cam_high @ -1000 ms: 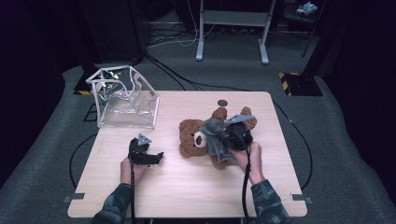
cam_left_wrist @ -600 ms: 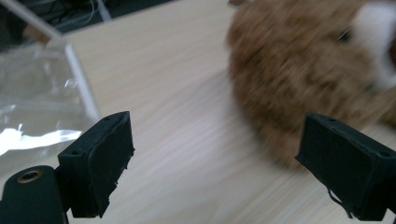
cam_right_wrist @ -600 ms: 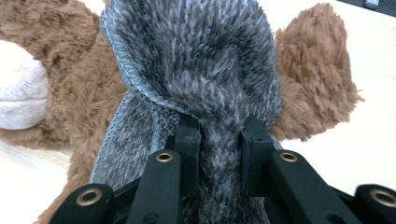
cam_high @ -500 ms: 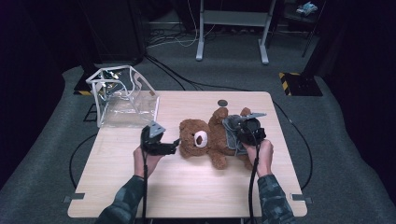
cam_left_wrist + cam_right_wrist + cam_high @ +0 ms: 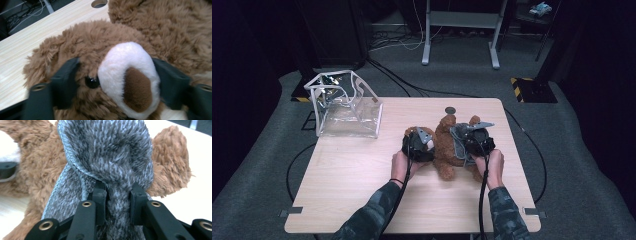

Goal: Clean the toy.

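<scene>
A brown teddy bear (image 5: 446, 152) lies on the wooden table (image 5: 347, 185), right of centre, with a grey knitted cloth (image 5: 458, 145) over its body. My left gripper (image 5: 422, 142) is at the bear's head. In the left gripper view the left gripper (image 5: 112, 75) stands open, its jaws on either side of the white muzzle (image 5: 127, 65) and pressing into the fur. My right gripper (image 5: 473, 140) sits on the bear's body. In the right gripper view the right gripper (image 5: 117, 192) is shut on a bunched fold of the grey cloth (image 5: 112, 152), with brown fur (image 5: 167, 167) beside it.
A clear plastic box (image 5: 347, 107) with a white frame stands at the table's back left corner. A round hole (image 5: 450, 110) lies in the tabletop just behind the bear. Cables and a metal stand (image 5: 459, 30) are on the floor beyond the table.
My left gripper has moved right from the front left of the table to the bear's head and now straddles its face. The right gripper has kept its hold on the grey cloth.
</scene>
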The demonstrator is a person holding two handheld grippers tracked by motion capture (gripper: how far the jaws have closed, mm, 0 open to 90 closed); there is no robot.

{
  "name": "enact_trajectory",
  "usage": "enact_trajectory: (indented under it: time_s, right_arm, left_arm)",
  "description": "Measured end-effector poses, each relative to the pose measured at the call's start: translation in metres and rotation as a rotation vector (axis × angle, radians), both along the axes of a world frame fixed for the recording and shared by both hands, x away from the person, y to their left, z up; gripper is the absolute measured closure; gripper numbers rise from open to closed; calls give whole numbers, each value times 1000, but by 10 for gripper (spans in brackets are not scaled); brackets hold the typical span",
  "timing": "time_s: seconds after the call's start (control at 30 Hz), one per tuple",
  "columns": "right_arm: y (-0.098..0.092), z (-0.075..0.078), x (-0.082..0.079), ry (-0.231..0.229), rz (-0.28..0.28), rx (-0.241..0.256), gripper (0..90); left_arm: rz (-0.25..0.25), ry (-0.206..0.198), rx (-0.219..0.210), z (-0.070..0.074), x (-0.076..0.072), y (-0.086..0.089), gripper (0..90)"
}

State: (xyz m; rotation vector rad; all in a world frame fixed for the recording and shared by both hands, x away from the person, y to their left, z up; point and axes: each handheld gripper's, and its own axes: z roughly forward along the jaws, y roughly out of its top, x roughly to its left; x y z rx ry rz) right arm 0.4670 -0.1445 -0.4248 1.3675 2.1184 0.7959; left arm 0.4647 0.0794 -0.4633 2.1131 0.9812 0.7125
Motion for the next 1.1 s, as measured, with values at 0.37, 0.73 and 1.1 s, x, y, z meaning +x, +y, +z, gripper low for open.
enact_trajectory:
  time_s: [0.37,0.73,1.1]
  right_arm:
    - [3,14,-18,-64,57,36,744]
    - [42,38,-48,-88,208,52,748]
    - [117,12,8,90,292,-118,746]
  left_arm:
    - [-21,60,-44,9,-5,12,484]
    - [-42,169,-76,30,-31,32,477]
    - [-43,127,-69,10,-44,36,463]
